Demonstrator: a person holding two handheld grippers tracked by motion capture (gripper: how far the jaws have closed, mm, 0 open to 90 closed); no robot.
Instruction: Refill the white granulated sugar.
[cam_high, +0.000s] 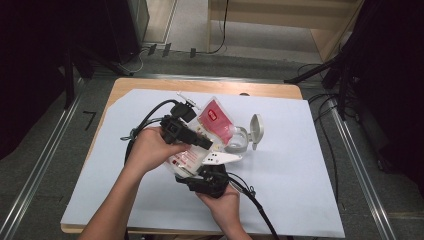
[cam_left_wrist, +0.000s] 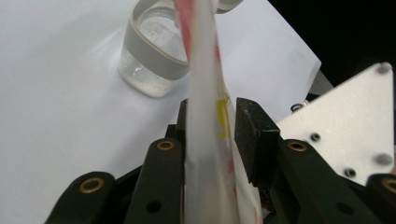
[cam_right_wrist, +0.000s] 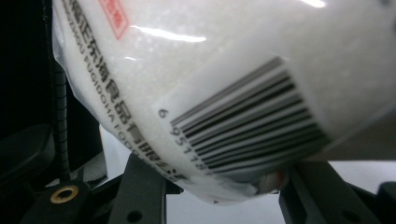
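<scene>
1. The main thing here is a clear plastic pouch (cam_high: 210, 131) with red print, full of white grains. It's held up over the white sheet (cam_high: 290, 190) that covers the table, just beside a small clear jar (cam_high: 239, 141) with a grey rim, and its red end leans toward that jar.

2. The left gripper (cam_high: 200, 140) comes at the pouch from the side away from the jar. In the left gripper view the pouch (cam_left_wrist: 205, 140) runs edge-on straight up between the two black jaws, and the jar (cam_left_wrist: 154, 60) sits right behind it on the sheet.

3. The left jaws aren't really clamping. One jaw lies along the film, but the other pad (cam_left_wrist: 250, 135) stands a little off it, with a sliver of gap. So they're parted, with the pouch between them.

4. The right gripper (cam_high: 202, 176) sits under the pouch's near end, the end farthest from the jar. In the right gripper view the bulging pouch (cam_right_wrist: 224, 70) with its barcode (cam_right_wrist: 252, 126) hangs across just above the jaws, and its crimped bottom edge dips down between them.

5. Whether the right jaws actually pinch that edge, honestly can't tell. The contact spot is hidden behind the bulge.

6. The jar's flip lid (cam_high: 256, 129) stands open on the side away from the pouch.
</scene>
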